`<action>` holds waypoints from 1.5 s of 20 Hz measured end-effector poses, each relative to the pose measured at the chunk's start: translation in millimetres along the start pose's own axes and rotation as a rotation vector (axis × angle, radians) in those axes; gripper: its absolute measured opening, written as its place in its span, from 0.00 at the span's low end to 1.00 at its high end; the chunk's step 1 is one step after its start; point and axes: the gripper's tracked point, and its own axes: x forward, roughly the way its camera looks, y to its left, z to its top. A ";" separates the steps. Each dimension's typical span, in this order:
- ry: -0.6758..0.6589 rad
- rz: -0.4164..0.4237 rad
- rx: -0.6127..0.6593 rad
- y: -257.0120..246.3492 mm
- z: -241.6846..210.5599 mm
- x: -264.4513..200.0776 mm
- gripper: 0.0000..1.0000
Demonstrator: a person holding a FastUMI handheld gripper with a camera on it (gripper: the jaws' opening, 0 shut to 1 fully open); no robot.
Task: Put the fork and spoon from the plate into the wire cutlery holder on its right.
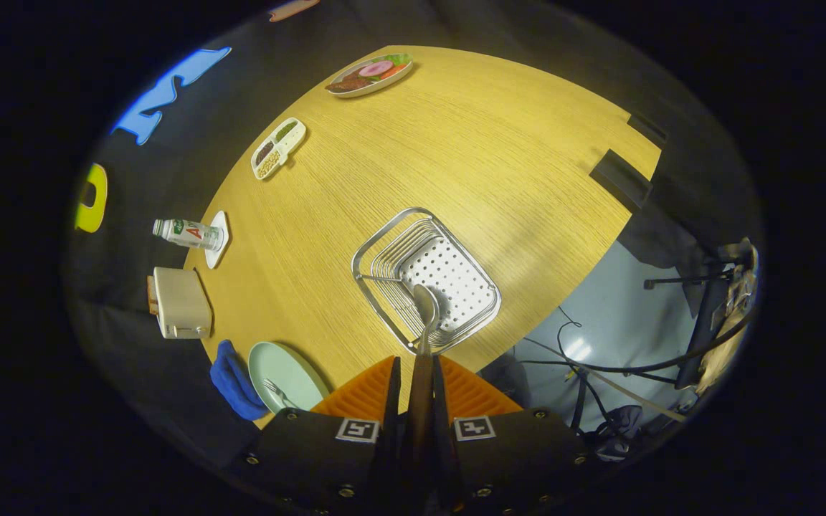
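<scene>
My gripper (416,373) is shut on the spoon's dark handle, and the spoon (426,308) sticks out ahead of the fingers with its metal bowl hanging over the wire cutlery holder (377,247). The holder has a perforated white floor and stands on the wooden table just beyond the fingers. To the left of the fingers lies the pale green plate (280,365), with the fork (278,393) still resting on it.
A blue cloth (232,381) lies beside the plate. Along the table's left edge stand a white toaster (180,302), a bottle on a coaster (187,233), a divided snack dish (278,147) and a food platter (370,74). Cables and a stand lie on the floor at right.
</scene>
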 end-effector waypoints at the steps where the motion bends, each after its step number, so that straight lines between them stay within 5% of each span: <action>1: -0.007 -0.007 -0.003 -0.8 1.7 -1.0 0.24; 17: -0.049 0.026 -0.029 11.1 -19.4 -30.4 0.28; 30: 0.171 0.120 -0.398 132.4 -109.3 24.8 0.28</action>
